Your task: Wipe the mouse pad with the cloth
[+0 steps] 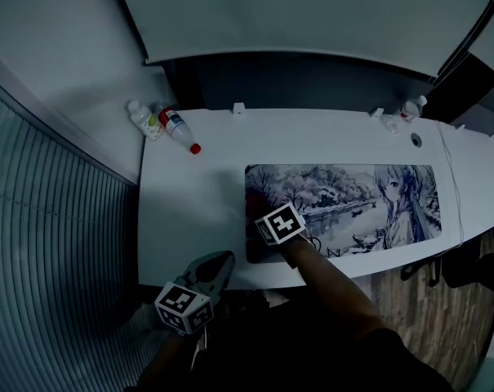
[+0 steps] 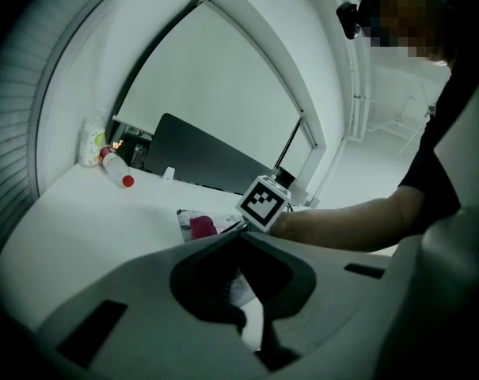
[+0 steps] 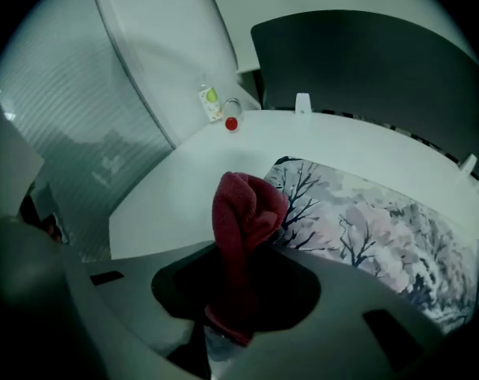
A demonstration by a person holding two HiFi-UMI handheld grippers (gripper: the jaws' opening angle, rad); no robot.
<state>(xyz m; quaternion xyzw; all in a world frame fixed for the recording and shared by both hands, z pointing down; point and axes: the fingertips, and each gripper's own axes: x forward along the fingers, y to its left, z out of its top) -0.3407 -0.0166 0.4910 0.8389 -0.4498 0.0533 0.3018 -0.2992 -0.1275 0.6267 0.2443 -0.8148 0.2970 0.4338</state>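
A long mouse pad printed with a pale winter scene and a drawn figure lies on the white desk. My right gripper is shut on a dark red cloth, which rests on the pad's left end. In the right gripper view the cloth sticks up bunched from between the jaws, with the pad just beyond it. My left gripper hovers off the desk's front edge, left of the pad, jaws together and holding nothing. From the left gripper view the cloth shows on the pad's corner.
Two plastic bottles lie at the desk's back left corner. A small bottle stands at the back right, near a cable hole and a thin cable. A slatted wall runs along the left.
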